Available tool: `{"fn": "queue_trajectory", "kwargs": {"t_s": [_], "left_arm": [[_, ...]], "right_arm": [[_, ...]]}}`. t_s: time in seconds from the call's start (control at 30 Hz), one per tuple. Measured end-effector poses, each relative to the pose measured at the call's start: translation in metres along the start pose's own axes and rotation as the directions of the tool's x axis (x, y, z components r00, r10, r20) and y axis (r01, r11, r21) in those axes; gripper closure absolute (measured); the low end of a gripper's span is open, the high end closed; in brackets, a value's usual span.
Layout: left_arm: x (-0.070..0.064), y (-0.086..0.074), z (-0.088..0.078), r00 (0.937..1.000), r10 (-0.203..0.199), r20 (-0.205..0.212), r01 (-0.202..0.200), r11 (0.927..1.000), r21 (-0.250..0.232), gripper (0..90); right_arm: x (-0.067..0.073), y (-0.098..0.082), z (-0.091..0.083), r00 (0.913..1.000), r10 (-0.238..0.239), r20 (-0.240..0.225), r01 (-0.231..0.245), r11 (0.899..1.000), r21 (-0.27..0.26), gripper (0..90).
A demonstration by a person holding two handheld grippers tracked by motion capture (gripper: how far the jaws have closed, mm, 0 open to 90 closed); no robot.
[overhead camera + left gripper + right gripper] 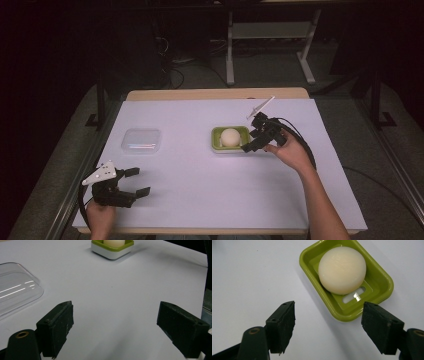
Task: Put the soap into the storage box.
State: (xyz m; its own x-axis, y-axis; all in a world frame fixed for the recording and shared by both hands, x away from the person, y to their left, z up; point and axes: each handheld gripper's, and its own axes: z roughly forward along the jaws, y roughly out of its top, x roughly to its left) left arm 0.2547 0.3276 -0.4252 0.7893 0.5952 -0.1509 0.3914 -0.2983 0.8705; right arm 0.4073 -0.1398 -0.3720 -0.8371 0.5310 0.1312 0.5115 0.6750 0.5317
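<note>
Round cream soap bar (342, 270) sits in green rectangular plastic dish (382, 291) at surface (200, 190) centre. Right tongs (328, 326) released, hovering at dish's 3 o'clock rim, nothing between. Left tongs (135, 181) released, at 7 o'clock. Clear plastic lid (141, 141) at 9 o'clock.

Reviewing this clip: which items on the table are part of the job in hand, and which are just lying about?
In the job:
- green soap dish, just ahead of the open right claw
- round cream soap lying in it

Lying about:
- clear plastic lid, flat on the white table cover, untouched
- left claw, open near the table's front edge, holding nothing
</note>
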Motion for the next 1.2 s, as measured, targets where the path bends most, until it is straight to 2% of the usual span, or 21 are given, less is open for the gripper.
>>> {"fn": "queue_trajectory", "kwargs": {"t_s": [0.1,0.5,0.6,0.67,1.07,1.2], "left_arm": [[0.0,0.0,0.0,1.0,0.0,0.001,0.0,1.0,-0.001,13.2],[-0.001,0.001,0.0,1.0,0.009,-0.002,-0.009,1.0,-0.003,13.2],[-0.001,0.001,0.001,1.0,0.009,-0.002,-0.009,1.0,0.001,13.2],[-0.001,0.001,0.001,1.0,0.009,-0.001,-0.009,1.0,0.002,13.2],[-0.002,0.001,0.002,1.0,0.006,-0.002,-0.006,1.0,0.007,13.2],[-0.002,0.0,0.003,1.0,0.008,-0.001,-0.008,1.0,0.002,13.2]], "right_arm": [[0.001,-0.004,-0.002,0.9999,-0.002,0.015,0.003,1.0,-0.006,26.1],[0.004,-0.021,-0.006,0.9999,0.011,0.013,-0.01,1.0,-0.021,26.0],[0.004,-0.024,-0.007,0.9998,0.014,0.011,-0.014,1.0,-0.011,25.8],[0.006,-0.026,-0.008,0.9998,0.012,0.015,-0.011,1.0,-0.024,25.8],[0.015,-0.041,-0.013,0.9997,-0.011,0.022,0.012,1.0,-0.02,25.2],[0.019,-0.048,-0.013,0.9998,0.002,0.019,-0.001,1.0,-0.029,25.2]]}}
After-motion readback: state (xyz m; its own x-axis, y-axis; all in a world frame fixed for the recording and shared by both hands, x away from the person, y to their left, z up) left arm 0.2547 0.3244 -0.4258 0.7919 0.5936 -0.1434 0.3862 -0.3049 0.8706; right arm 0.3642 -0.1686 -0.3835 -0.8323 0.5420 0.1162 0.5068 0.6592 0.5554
